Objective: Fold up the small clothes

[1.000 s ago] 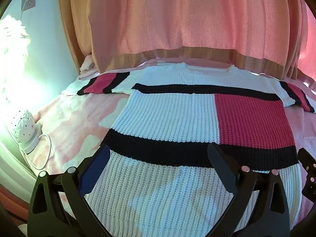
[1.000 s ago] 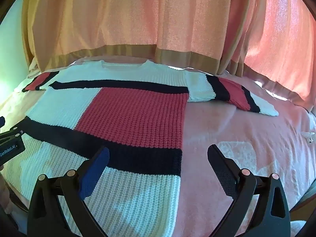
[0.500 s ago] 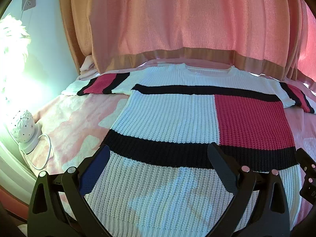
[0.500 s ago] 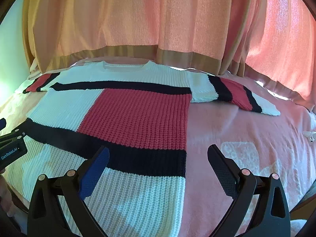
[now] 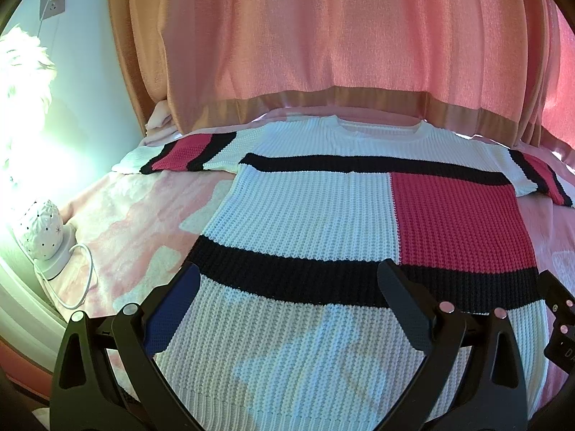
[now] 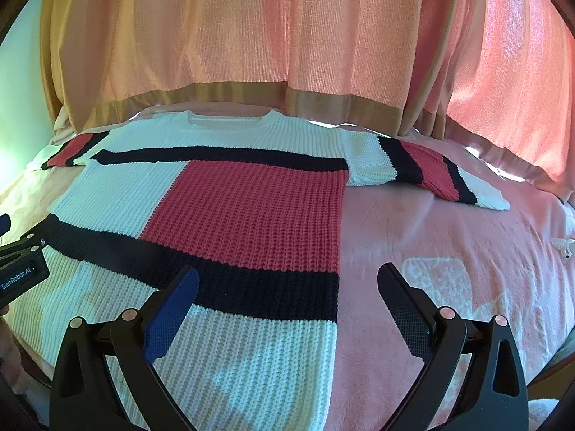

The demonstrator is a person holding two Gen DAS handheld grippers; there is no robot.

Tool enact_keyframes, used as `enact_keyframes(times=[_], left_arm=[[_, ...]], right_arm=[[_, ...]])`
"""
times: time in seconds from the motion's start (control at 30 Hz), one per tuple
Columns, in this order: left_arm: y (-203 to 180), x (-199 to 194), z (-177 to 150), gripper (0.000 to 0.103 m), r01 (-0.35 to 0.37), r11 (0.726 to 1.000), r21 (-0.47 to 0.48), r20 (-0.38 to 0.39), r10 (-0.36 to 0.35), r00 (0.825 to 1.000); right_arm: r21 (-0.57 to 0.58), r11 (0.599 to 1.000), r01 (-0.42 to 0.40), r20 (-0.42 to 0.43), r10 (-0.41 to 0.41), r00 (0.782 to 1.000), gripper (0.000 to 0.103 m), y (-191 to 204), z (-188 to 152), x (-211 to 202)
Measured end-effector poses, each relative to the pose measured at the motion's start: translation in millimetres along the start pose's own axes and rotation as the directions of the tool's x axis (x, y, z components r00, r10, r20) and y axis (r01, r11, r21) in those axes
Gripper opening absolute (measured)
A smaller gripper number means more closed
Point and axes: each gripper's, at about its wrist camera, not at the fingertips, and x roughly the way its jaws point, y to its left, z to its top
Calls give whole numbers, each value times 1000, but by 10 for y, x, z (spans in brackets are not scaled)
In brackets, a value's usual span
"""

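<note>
Both black two-finger grippers, left gripper [image 5: 287, 298] and right gripper [image 6: 287, 298], hover level with jaws spread wide, empty, above the near hem of the flat white, black and red knitted sweater [image 5: 323, 215].

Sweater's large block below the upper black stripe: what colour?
Red on the sweater, beside a white panel; clearest in the right wrist view.

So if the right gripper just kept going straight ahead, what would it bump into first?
Probably the knit sweater, near its right edge, lying flat on the pink bedspread. The open right gripper points there, though depth is unclear.
</note>
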Motion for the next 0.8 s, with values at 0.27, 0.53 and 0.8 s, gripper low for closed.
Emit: enact_keyframes(times=[0.27,0.53,0.8], left_arm=[[14,2,2,97,2,1000,0,1,-2,1000],[11,-2,-1,97,3,1000,0,2,-3,1000],[-1,0,-4,97,1,1000,2,3,-1,1000]], right_arm=[[1,1000,-2,-1,2,1000,98,28,-12,-4],[1,1000,-2,-2,2,1000,98,40,-18,0],[1,1000,-2,-2,2,1000,98,49,-17,0]])
